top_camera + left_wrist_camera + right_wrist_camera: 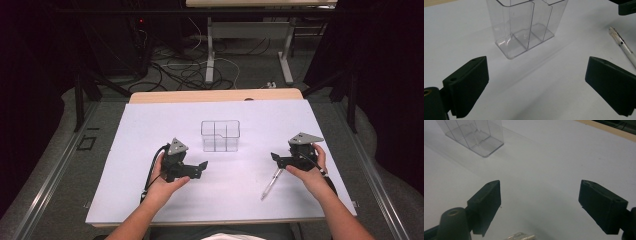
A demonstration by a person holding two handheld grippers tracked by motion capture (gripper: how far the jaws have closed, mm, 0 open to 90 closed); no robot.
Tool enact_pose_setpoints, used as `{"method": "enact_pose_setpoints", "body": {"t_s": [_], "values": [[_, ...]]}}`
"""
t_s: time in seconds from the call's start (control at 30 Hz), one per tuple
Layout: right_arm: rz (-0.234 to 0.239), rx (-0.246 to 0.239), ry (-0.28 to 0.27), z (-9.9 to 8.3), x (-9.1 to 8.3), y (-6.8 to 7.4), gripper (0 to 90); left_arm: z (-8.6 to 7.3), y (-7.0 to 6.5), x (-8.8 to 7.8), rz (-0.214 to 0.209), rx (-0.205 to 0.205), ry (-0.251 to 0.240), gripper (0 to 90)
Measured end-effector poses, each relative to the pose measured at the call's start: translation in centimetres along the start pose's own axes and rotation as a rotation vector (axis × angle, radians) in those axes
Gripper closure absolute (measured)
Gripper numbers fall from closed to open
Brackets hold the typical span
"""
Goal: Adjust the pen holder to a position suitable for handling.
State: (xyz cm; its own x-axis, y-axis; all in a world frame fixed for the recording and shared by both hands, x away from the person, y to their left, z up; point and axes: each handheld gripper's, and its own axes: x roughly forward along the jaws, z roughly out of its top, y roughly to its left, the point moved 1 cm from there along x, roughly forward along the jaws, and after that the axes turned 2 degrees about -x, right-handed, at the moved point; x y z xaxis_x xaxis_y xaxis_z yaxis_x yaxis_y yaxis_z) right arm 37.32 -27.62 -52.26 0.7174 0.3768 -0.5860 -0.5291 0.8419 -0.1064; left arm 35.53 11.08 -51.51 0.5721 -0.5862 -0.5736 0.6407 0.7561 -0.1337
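A clear plastic organiser (220, 135) with three compartments stands upright near the middle of the white sheet; it is empty. It also appears ahead of the left jaws (524, 27) and at the top left of the right gripper view (471, 135). A white and silver pen (271, 183) lies on the sheet just below my right gripper (276, 159), and its tip (521, 236) peeks in between that gripper's jaws. The pen (622, 45) lies to the right in the left gripper view. My left gripper (200, 167) is open, left of the organiser's front. Both grippers (536, 90) (539, 205) hold nothing.
The white sheet (150, 125) covers a wooden table whose far edge (215, 95) shows beyond it. Behind the table are cables on the floor and the legs of another desk (210, 50). Dark curtains stand at both sides.
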Motion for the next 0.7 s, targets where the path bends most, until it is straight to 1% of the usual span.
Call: {"method": "enact_pose_setpoints", "body": {"t_s": [0.07, 0.13, 0.17, 0.2, 0.27, 0.3, 0.37, 0.4, 0.43, 0.47, 0.5, 0.53, 0.57, 0.6, 0.63, 0.7], "values": [[0.007, -0.029, 0.002, 0.1, -0.1, 0.1, 23.3, 0.0, 0.1, 0.0, 0.002, -0.005, -0.001, 5.1], [0.007, -0.074, -0.002, 0.2, -0.3, 0.2, 27.9, 0.0, 0.3, -0.1, 0.001, 0.001, 0.010, 5.2], [0.015, -0.090, -0.002, 0.3, -0.3, 0.3, 31.0, -0.1, 0.4, 0.0, 0.010, -0.004, 0.002, 5.3], [0.023, -0.109, -0.002, 0.3, -0.4, 0.4, 32.8, -0.1, 0.4, -0.1, 0.009, -0.009, 0.002, 5.3], [0.028, -0.152, 0.009, 0.4, -0.4, 0.5, 33.5, -0.1, 0.5, -0.1, 0.006, -0.021, -0.003, 5.5], [0.029, -0.167, 0.010, 0.4, -0.3, 0.6, 33.6, -0.1, 0.6, -0.2, 0.011, -0.019, -0.003, 5.7], [0.056, -0.189, 0.033, 0.5, -0.3, 0.8, 35.1, -0.1, 0.7, -0.3, 0.017, -0.024, -0.004, 6.0], [0.072, -0.192, 0.044, 0.4, -0.2, 0.9, 35.1, 0.0, 0.9, -0.4, 0.023, -0.016, 0.001, 6.2], [0.085, -0.202, 0.067, 0.4, -0.2, 1.0, 35.6, -0.1, 1.0, -0.4, 0.019, -0.016, 0.002, 6.3], [0.087, -0.233, 0.086, 0.4, -0.1, 1.3, 36.6, -0.1, 1.0, -0.4, 0.021, -0.020, -0.001, 6.4], [0.090, -0.264, 0.110, 0.5, -0.1, 1.4, 36.6, 0.0, 1.1, -0.5, 0.020, -0.017, 0.009, 6.5], [0.094, -0.352, 0.134, 0.7, 0.2, 1.6, 37.2, 0.0, 1.1, -0.6, 0.020, -0.024, 0.001, 6.6], [0.094, -0.352, 0.134, 0.7, 0.2, 1.6, 37.2, 0.0, 1.2, -0.6, 0.024, -0.021, -0.005, 6.6], [0.102, -0.395, 0.145, 0.9, 0.3, 1.7, 37.8, 0.0, 1.3, -0.7, 0.028, -0.017, -0.001, 6.6], [0.114, -0.438, 0.163, 1.1, 0.3, 1.9, 38.4, 0.0, 1.3, -0.6, 0.028, -0.027, -0.008, 6.7], [0.115, -0.481, 0.179, 1.4, 0.4, 2.1, 38.2, 0.1, 1.5, -0.8, 0.028, -0.032, -0.013, 6.9]]}}
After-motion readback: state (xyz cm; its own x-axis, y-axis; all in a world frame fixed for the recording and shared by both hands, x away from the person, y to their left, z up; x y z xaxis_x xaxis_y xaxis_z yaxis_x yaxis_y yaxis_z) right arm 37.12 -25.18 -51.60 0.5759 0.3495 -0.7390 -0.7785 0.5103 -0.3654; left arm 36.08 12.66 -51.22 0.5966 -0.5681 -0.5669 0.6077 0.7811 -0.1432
